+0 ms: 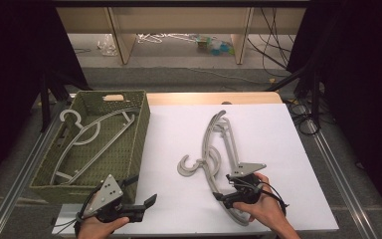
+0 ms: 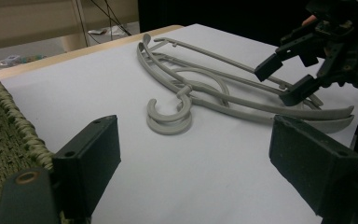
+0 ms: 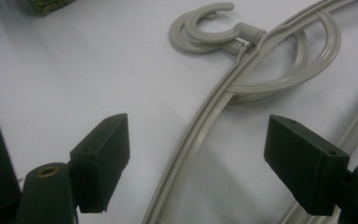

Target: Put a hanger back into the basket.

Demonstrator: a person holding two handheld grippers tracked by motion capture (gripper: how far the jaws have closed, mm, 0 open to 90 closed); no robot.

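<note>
Two grey plastic hangers lie stacked on the white table top, their hooks pointing left. My right gripper hovers over their near end, open. In the right gripper view its jaws straddle one curved hanger arm without touching it. My left gripper is open and holds nothing. It sits low at the table's front left, by the basket's near corner. In the left gripper view its jaws face the hooks, and the right gripper shows at the upper right.
A green woven basket stands at the left of the table with grey hangers lying inside. Dark posts and cables flank the table's right side. Wooden shelf legs stand on the floor beyond.
</note>
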